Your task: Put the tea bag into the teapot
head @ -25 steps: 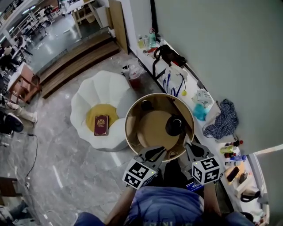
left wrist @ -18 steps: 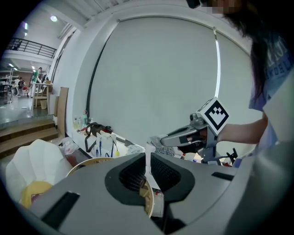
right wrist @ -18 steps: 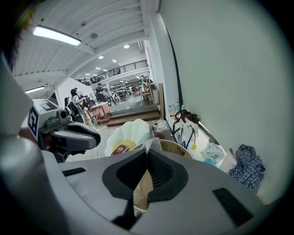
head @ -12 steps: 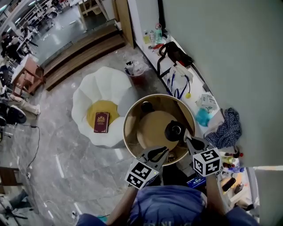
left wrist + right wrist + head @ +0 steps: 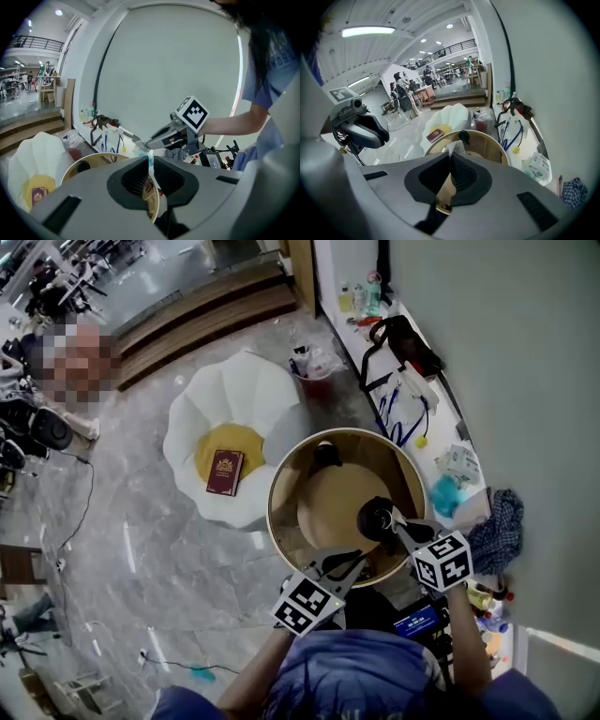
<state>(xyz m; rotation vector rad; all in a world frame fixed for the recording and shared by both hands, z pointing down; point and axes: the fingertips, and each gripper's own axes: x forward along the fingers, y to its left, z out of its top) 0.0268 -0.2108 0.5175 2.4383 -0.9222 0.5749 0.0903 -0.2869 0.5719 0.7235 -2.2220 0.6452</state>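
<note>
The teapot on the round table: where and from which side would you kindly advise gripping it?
Probably its rim, from straight above, one jaw inside the mouth and one outside: the teapot stands upright, round, its mouth looks open, and no handle shows.

1. The marker cube (image 5: 307, 604) on the left gripper (image 5: 354, 561) carries black-and-white square code patterns and no letters.
2. The marker cube (image 5: 442, 562) on the right gripper (image 5: 396, 518) carries the same kind of pattern.
3. The red book (image 5: 224, 472) bears a gold emblem. Its lettering is too small to read.
4. The blue shirt (image 5: 277, 61) shows pale capital letters, cut off and illegible.
</note>
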